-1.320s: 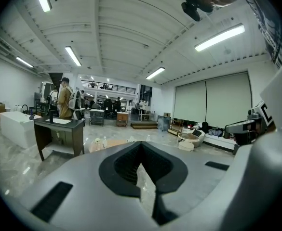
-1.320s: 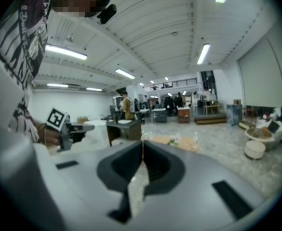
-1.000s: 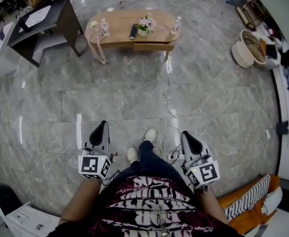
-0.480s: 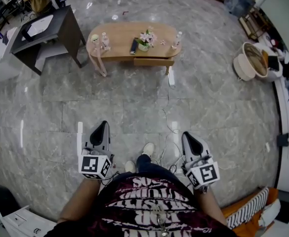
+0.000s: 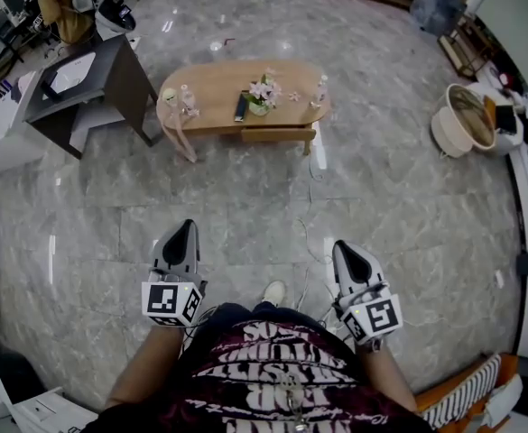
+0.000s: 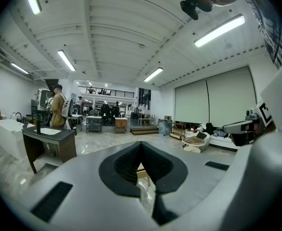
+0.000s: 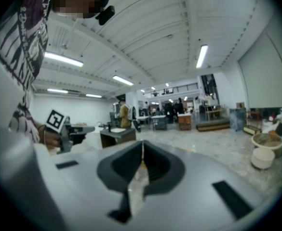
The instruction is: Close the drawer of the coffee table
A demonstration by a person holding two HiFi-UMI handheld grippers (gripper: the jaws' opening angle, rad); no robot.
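Observation:
The oval wooden coffee table (image 5: 218, 84) stands across the marble floor, far ahead of me in the head view. Its drawer (image 5: 278, 134) sticks out a little from the near side. On top are a flower pot (image 5: 263, 96), a dark remote (image 5: 241, 106) and small bottles (image 5: 321, 88). My left gripper (image 5: 186, 227) and right gripper (image 5: 340, 246) hang side by side in front of my body, both shut and empty, well short of the table. In the left gripper view a sliver of the table (image 6: 141, 173) shows between the shut jaws.
A dark desk (image 5: 88, 84) with a white tray stands left of the table, and a person (image 5: 60, 3) is behind it. A round basket (image 5: 467, 120) sits at the right. Cables (image 5: 310, 206) trail over the floor between me and the table.
The table has drawn nearer and lower in the head view as I walk toward it. Both grippers keep the same place before my body, still shut.

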